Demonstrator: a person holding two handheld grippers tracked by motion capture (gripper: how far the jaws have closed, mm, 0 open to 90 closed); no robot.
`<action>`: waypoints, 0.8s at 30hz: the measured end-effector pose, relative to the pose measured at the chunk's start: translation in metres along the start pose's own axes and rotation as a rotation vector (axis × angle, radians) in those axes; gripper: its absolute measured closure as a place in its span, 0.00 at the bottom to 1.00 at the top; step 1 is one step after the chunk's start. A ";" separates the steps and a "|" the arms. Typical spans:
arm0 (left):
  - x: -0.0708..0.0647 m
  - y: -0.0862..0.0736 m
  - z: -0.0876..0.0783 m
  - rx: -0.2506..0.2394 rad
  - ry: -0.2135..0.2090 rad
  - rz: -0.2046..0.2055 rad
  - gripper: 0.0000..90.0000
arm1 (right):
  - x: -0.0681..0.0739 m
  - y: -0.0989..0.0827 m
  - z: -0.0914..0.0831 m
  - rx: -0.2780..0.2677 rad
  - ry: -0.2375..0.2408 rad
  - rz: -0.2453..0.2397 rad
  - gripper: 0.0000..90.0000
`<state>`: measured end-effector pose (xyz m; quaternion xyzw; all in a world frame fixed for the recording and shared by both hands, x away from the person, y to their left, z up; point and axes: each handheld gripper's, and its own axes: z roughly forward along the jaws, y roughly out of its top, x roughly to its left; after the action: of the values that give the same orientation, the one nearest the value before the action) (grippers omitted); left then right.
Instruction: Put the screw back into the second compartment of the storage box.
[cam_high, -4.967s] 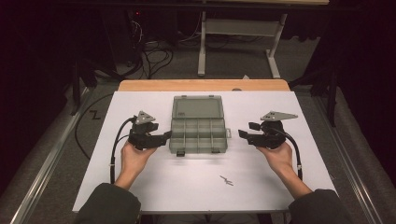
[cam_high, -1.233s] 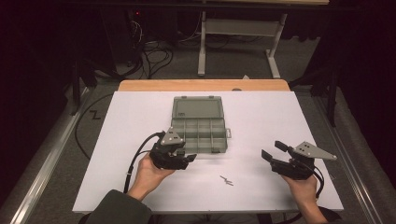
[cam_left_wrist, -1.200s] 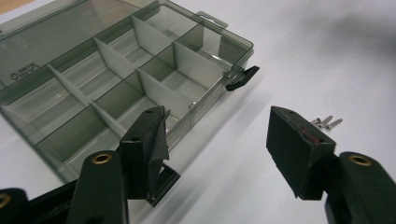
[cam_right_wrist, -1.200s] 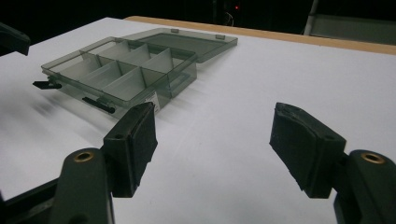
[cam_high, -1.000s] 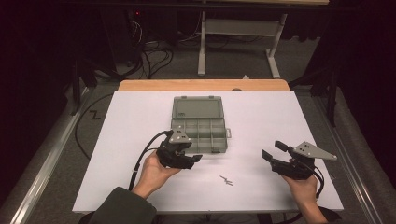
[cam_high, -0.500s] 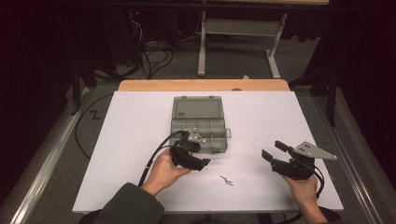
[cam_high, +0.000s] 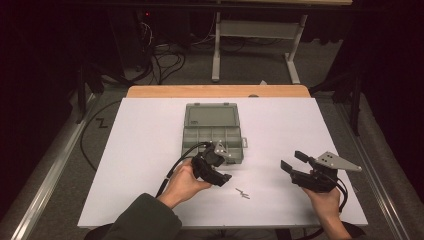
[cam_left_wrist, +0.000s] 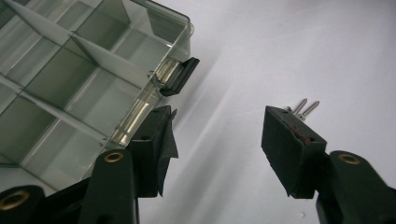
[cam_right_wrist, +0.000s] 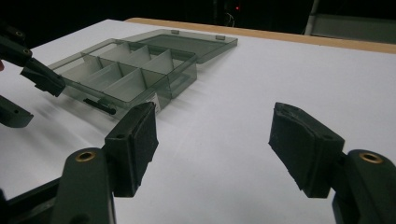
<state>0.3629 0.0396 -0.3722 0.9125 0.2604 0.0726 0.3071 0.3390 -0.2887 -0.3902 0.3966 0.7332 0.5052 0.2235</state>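
Note:
An open, smoke-grey compartment box (cam_high: 212, 131) lies at the middle of the white table, its lid flat behind it and its compartments looking empty. Two small metal screws (cam_high: 242, 193) lie on the table in front of it. My left gripper (cam_high: 222, 172) hovers by the box's front right corner and points at the screws. Its jaws have just been closing a little, and they stand open with nothing between them. In the left gripper view (cam_left_wrist: 219, 121) the screws (cam_left_wrist: 302, 108) lie just past the right jaw's tip. My right gripper (cam_high: 292, 161) rests open at the table's right, aimed towards the box (cam_right_wrist: 130, 65).
The white table top (cam_high: 150, 150) has a wooden strip (cam_high: 215, 91) along its far edge. The box's black latch (cam_left_wrist: 180, 77) juts out beside my left jaw. Cables and a desk frame (cam_high: 250, 45) stand on the dark floor beyond.
My left hand has slid right and towards the front, from the box's front left to its front right corner, nearer the screws. The right hand has kept still.

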 end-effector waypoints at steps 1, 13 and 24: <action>-0.001 0.001 0.001 0.003 -0.002 0.006 0.48 | 0.000 0.000 0.000 0.000 -0.002 0.001 0.38; -0.011 0.011 0.015 0.065 -0.033 0.071 0.52 | -0.001 0.000 0.000 -0.002 0.001 0.002 0.38; -0.019 0.020 0.027 0.132 -0.069 0.128 0.60 | -0.002 0.000 -0.001 -0.008 0.000 0.004 0.38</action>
<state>0.3631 0.0022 -0.3809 0.9475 0.1951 0.0432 0.2498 0.3394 -0.2907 -0.3897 0.3971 0.7303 0.5088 0.2239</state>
